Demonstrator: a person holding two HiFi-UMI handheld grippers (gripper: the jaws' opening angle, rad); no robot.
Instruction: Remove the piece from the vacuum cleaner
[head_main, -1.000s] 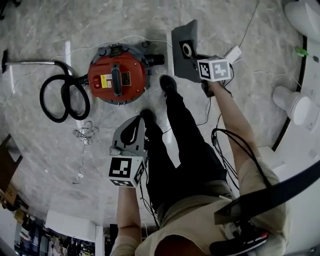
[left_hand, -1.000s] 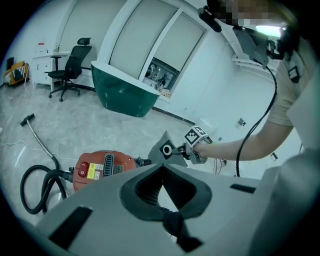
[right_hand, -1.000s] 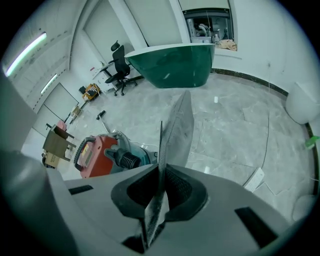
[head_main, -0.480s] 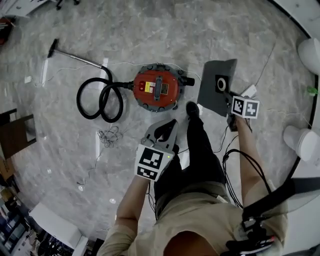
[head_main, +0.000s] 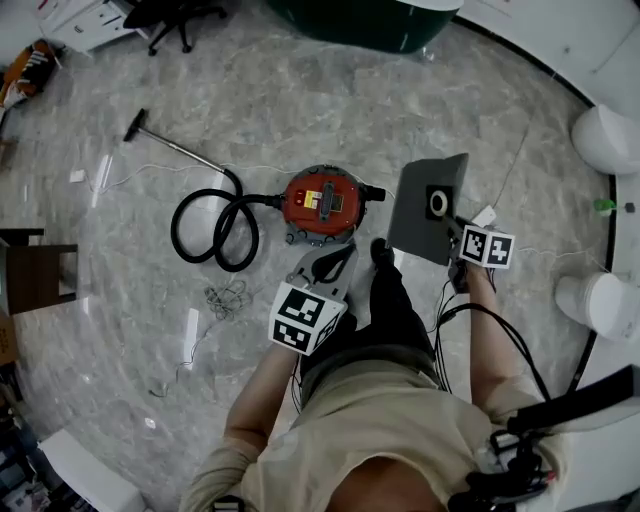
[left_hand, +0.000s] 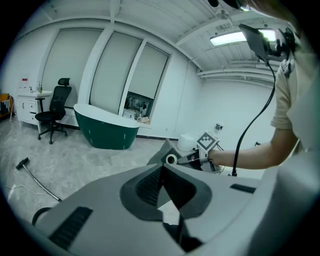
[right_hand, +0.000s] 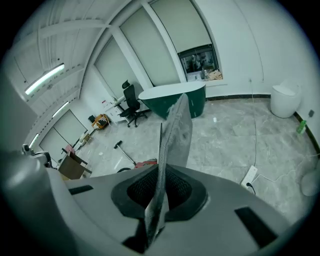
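Holding the flat grey dust-bag piece clamped in the right tongs, above and right of the red vacuum cleaner on the floor; left tongs together, empty. Removal looks complete; setting the piece down likely follows.

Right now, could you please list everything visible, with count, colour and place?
vacuum cleaner: one, red and grey, floor centre
hose: one, black, coiled left of the vacuum cleaner
wand: one, metal, floor upper left
cable bundle: one, pale, floor below the hose
power strip: one, white, floor right
bathtub: one, dark green, top
office chair: one, black, top left
fixtures: two, white, right edge
flat piece: one, grey, in the right claw
left claw: one, grey, shut and empty
right claw: one, grey, shut on the flat piece
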